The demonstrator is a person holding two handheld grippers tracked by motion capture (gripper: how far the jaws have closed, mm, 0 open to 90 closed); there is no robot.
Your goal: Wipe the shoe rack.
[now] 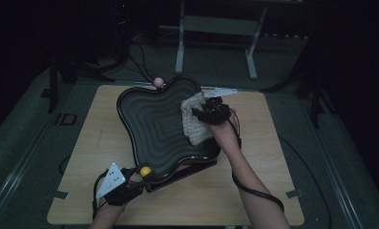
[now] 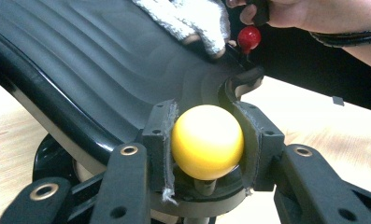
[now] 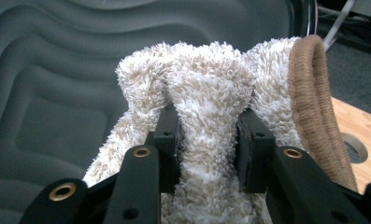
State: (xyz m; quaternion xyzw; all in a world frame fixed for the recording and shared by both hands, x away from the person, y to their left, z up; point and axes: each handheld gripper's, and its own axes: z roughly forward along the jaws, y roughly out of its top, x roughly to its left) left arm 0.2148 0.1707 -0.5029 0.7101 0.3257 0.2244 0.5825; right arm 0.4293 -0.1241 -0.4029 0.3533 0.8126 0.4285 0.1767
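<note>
Your left hand-held gripper [image 2: 206, 154] pinches the tray's yellow knob [image 2: 207, 141] to steady the black ridged tray [image 1: 153, 124] (tilted off the counter [image 1: 91, 143]), while your right hand-held gripper [image 3: 206, 140] clamps the fluffy cloth [image 3: 206, 93], wiping just ahead of its jaws.

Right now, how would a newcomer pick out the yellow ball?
Find the big black ridged tray on the wooden table. At its near corner the left tongs clamp a yellow ball; the other corner knobs are pink and red.
</note>
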